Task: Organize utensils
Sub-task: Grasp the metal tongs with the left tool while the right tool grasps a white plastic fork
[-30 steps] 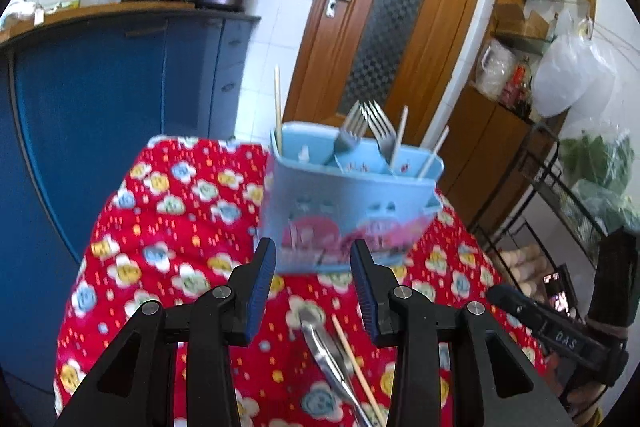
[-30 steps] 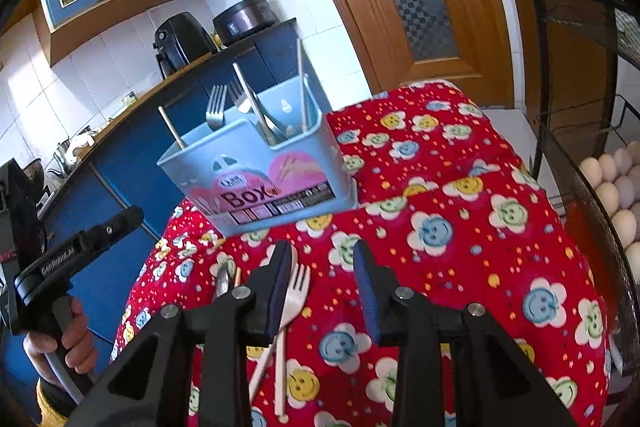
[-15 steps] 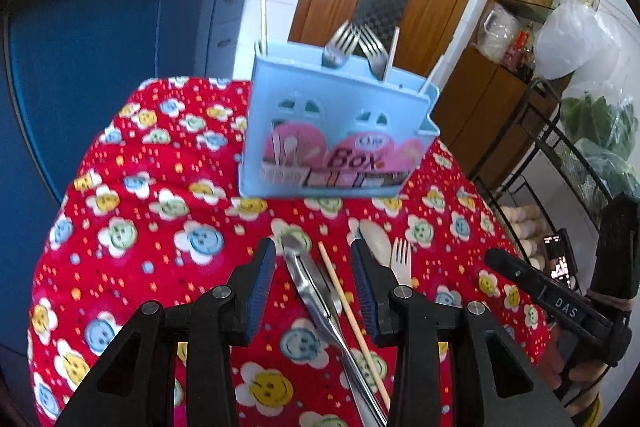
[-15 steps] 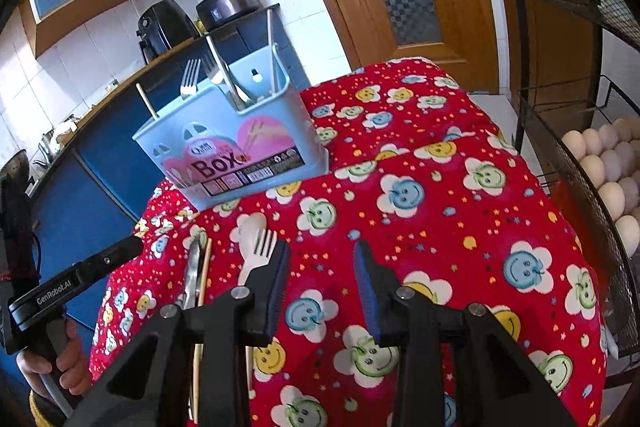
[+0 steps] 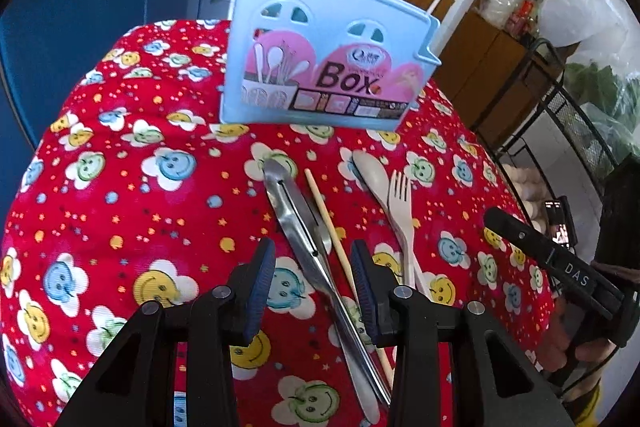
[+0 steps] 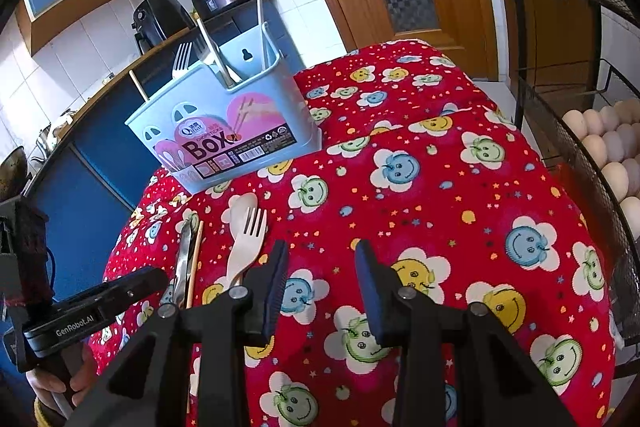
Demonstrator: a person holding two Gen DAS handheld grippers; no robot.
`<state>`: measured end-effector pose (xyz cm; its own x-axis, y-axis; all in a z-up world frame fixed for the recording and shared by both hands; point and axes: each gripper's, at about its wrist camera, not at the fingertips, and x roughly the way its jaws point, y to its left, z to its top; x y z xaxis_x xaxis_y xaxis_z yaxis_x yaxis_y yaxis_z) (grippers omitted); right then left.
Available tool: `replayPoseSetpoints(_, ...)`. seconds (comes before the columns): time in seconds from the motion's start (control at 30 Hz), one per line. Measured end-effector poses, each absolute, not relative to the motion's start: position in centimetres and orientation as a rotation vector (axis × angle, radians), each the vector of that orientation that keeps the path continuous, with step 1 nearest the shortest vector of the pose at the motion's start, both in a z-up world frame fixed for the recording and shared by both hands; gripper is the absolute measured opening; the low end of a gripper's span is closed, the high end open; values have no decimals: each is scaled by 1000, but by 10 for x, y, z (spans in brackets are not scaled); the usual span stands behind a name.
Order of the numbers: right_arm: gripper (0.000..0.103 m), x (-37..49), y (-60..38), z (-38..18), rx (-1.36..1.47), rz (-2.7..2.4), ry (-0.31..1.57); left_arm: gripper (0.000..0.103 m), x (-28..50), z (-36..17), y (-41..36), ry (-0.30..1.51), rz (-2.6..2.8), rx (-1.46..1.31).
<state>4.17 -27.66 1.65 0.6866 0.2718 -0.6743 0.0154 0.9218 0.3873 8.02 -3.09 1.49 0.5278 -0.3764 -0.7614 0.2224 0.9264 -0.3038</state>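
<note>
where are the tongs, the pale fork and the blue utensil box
tongs (image 5: pixel 298 223), left wrist view, on the arms' middle
pale fork (image 6: pixel 251 233), right wrist view, below the tines
blue utensil box (image 5: pixel 320 67), left wrist view, front wall

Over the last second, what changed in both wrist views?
The left tongs tipped down toward the table: the metal tongs and chopstick now lie between their open fingers, untouched. The right tongs dipped slightly over bare red cloth, beside the pale fork and spoon. Nothing was gripped or released. The blue box and loose utensils stayed put.
</note>
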Motion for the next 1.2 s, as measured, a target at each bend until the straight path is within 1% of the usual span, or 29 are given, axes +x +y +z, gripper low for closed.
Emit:
replayPoseSetpoints(0.37,37,42,-275,13,387,156,814,40,84,-4,-41,1009,-357,-168)
replayPoseSetpoints(0.4,37,43,-275,13,386,157,815,38,84,-5,-39,1006,-357,-176)
replayPoseSetpoints(0.47,37,43,-275,13,385,158,817,21,84,-4,-36,997,-353,-184)
replayPoseSetpoints(0.67,37,44,-272,11,387,167,824,17,82,-3,-25,977,-354,-230)
replayPoseSetpoints(0.83,37,47,-267,11,375,178,833,16,81,-1,-13,948,-296,-226)
replayPoseSetpoints(1.2,37,67,-239,5,358,257,896,16,91,-6,-1,978,-251,-222)
